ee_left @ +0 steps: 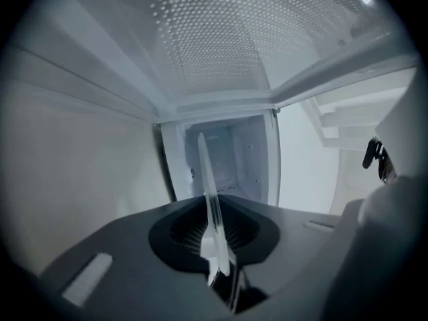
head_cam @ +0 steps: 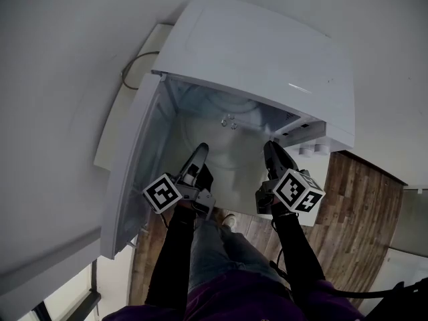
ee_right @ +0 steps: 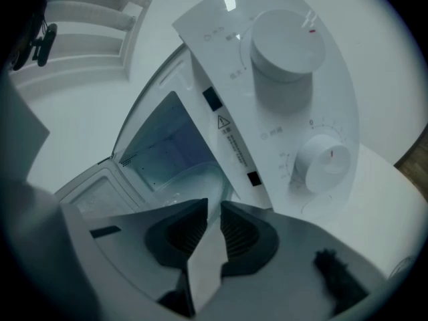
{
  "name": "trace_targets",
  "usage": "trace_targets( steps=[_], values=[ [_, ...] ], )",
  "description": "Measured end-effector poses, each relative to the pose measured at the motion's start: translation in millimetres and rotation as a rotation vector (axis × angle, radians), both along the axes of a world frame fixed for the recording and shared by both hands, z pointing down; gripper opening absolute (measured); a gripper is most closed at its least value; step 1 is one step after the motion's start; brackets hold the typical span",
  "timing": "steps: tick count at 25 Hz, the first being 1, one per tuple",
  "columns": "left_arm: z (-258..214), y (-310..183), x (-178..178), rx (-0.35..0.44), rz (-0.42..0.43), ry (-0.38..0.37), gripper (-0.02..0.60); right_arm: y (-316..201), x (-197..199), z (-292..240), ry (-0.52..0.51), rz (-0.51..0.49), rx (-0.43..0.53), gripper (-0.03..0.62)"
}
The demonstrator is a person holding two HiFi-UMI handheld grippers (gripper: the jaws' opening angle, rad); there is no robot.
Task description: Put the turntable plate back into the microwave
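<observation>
I hold the clear glass turntable plate level at the mouth of the white microwave, one gripper on each side. My left gripper is shut on the plate's left rim, which runs edge-on between the dark pads of the left gripper. My right gripper is shut on the right rim. In the right gripper view, the rim sits between the jaws of the right gripper, and the plate's far part reaches into the cavity.
The microwave door stands swung open to the left; its perforated window is close beside my left gripper. The control panel with two knobs flanks my right gripper. The drive hub shows on the cavity floor. Below is wooden flooring.
</observation>
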State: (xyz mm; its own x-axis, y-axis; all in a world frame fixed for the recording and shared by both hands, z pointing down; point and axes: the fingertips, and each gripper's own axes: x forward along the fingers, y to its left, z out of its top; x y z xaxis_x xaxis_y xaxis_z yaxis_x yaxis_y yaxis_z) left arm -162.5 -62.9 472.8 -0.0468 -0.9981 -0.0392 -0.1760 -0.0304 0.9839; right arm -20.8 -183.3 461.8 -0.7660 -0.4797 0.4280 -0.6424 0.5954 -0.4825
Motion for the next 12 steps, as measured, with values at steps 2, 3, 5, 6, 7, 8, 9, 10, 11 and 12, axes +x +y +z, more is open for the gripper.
trace_targets(
  steps=[2, 3, 5, 6, 7, 8, 9, 10, 11, 12],
  values=[
    [0, -4, -2, 0.013, -0.011, 0.015, 0.046, -4, -2, 2, 0.011, 0.01, 0.01, 0.064],
    [-2, -7, -3, 0.024, -0.023, 0.028, 0.043, -5, -2, 3, 0.017, 0.018, 0.015, 0.064],
    [-2, -10, -5, 0.035, -0.047, 0.051, 0.041, -10, -3, 4, 0.027, 0.038, 0.027, 0.063],
    [-2, -12, -6, 0.037, -0.056, 0.062, 0.041, -12, -4, 4, 0.032, 0.047, 0.037, 0.063],
    [-1, -14, -6, 0.04, -0.063, 0.076, 0.041, -14, -4, 3, 0.04, 0.053, 0.049, 0.061],
    [0, -15, -6, 0.044, -0.071, 0.093, 0.041, -16, -5, 2, 0.049, 0.056, 0.063, 0.061],
    [1, -16, -6, 0.048, -0.079, 0.11, 0.041, -18, -5, 1, 0.059, 0.056, 0.078, 0.061],
    [3, -17, -7, 0.054, -0.087, 0.125, 0.043, -19, -7, 1, 0.068, 0.056, 0.092, 0.061],
    [3, -17, -8, 0.061, -0.094, 0.137, 0.044, -20, -8, 0, 0.075, 0.057, 0.106, 0.061],
    [3, -17, -8, 0.067, -0.099, 0.147, 0.044, -21, -8, -1, 0.084, 0.059, 0.12, 0.061]
  ],
)
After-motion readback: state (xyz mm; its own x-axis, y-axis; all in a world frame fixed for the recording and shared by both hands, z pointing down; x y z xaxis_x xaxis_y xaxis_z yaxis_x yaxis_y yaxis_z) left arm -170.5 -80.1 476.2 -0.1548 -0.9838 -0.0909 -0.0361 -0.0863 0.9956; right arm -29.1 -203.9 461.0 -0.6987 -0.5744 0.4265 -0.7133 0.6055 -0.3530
